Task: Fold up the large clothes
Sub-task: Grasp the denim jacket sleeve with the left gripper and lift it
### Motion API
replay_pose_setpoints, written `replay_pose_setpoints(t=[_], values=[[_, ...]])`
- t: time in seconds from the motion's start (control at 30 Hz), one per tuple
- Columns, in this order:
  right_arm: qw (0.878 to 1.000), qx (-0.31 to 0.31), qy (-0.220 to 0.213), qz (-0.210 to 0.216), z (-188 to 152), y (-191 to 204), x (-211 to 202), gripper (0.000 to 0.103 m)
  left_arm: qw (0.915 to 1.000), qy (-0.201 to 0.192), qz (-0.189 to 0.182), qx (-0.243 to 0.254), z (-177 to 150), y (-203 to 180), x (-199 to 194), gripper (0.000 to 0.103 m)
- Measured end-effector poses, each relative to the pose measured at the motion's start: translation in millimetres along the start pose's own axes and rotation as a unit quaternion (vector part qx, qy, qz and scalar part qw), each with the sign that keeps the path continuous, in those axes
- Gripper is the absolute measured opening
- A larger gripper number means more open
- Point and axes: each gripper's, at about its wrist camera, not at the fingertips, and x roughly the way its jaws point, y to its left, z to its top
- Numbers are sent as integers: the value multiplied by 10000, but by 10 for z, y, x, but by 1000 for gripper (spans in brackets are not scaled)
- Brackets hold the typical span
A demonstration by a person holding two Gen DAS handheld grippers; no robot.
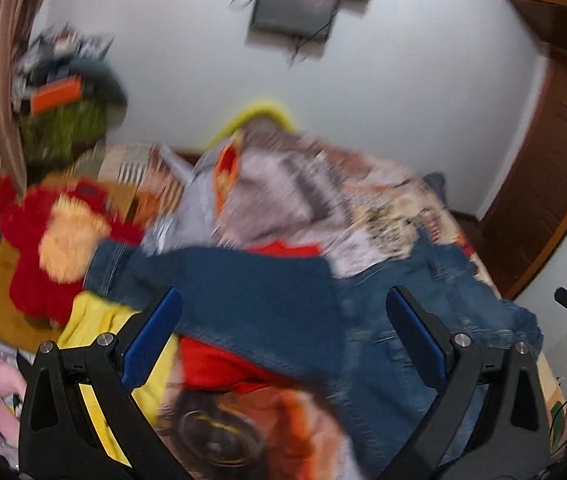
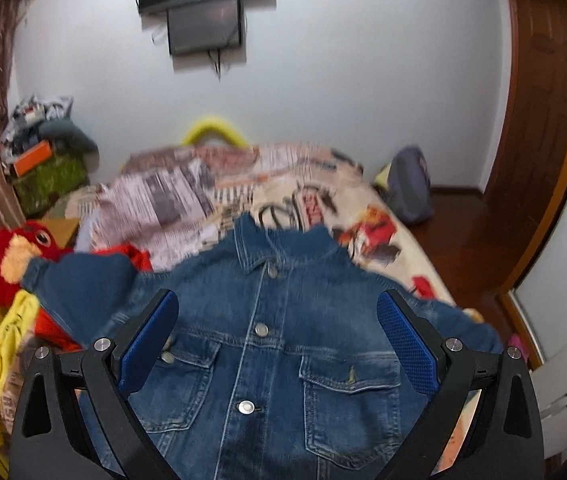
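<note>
Denim jacket (image 2: 283, 340) lying buttoned and unfolded across the bed's (image 2: 403, 248) near edge.
Left claw (image 1: 283, 344) and right claw (image 2: 279, 344) gape wide, empty; folding looks unstarted.

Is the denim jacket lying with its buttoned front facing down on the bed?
No, the denim jacket lies front up, with its buttons and chest pockets showing.

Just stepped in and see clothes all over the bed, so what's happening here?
A person holds two hand-held grippers over a denim jacket spread front-up, buttoned, on the bed. The left hand-held gripper and the right hand-held gripper are both open and hold nothing. No fold shows yet. A red plush toy and a yellow garment lie alongside.
</note>
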Motion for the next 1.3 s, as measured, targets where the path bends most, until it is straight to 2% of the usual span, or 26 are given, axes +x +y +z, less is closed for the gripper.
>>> replay_pose_setpoints(t=[0.1, 0.17, 0.3, 0.4, 0.6, 0.67, 0.73, 0.83, 0.9, 0.97, 1.0, 1.03, 1.07, 1.13, 1.2, 1.3], values=[[9994, -36, 338, -76, -59, -6, 249, 99, 9967, 636, -157, -480, -49, 423, 354, 103], [9984, -64, 552, -49, -100, -4, 397, 99, 9907, 977, -275, -909, -114, 687, 555, 102], [9966, -44, 824, 49, -176, -19, 601, 99, 9739, 1384, -629, -1688, -244, 1107, 880, 95], [9953, -63, 962, 31, -198, -4, 752, 99, 9595, 1581, -935, -2135, -335, 1295, 1111, 94], [9936, -48, 1133, 1, -215, -11, 928, 99, 9365, 1791, -1260, -2739, -445, 1495, 1517, 90], [9933, -58, 1151, -18, -216, -13, 960, 99, 9324, 1862, -1252, -2833, -466, 1532, 1642, 90], [9931, -62, 1170, -32, -209, -17, 981, 99, 9301, 1983, -1090, -2894, -481, 1570, 1785, 89], [9928, -62, 1191, -98, -211, -23, 1003, 99, 9326, 1885, -794, -2975, -443, 1623, 1911, 85], [9924, -37, 1226, -118, -218, -32, 1014, 99, 9400, 1700, -517, -2913, -366, 1630, 1939, 75], [9918, -13, 1269, -154, -227, -41, 1017, 99, 9491, 1550, -218, -2734, -280, 1642, 1988, 57], [9916, -9, 1285, -169, -229, -47, 1011, 99, 9539, 1458, -48, -2623, -233, 1623, 2003, 53], [9915, -8, 1290, -183, -229, -50, 996, 99, 9574, 1378, 150, -2531, -190, 1605, 2014, 44], [9915, -9, 1284, -199, -227, -46, 982, 99, 9601, 1343, 313, -2433, -144, 1579, 2025, 30], [9917, -37, 1264, -247, -214, -43, 936, 99, 9666, 1237, 797, -2098, -14, 1488, 1992, 12], [9917, -92, 1249, -284, -202, -29, 888, 99, 9713, 1135, 1045, -1810, 118, 1383, 1922, 9], [9925, -201, 1165, -326, -158, 7, 792, 99, 9803, 699, 1083, -1495, 335, 1225, 1612, 7]])
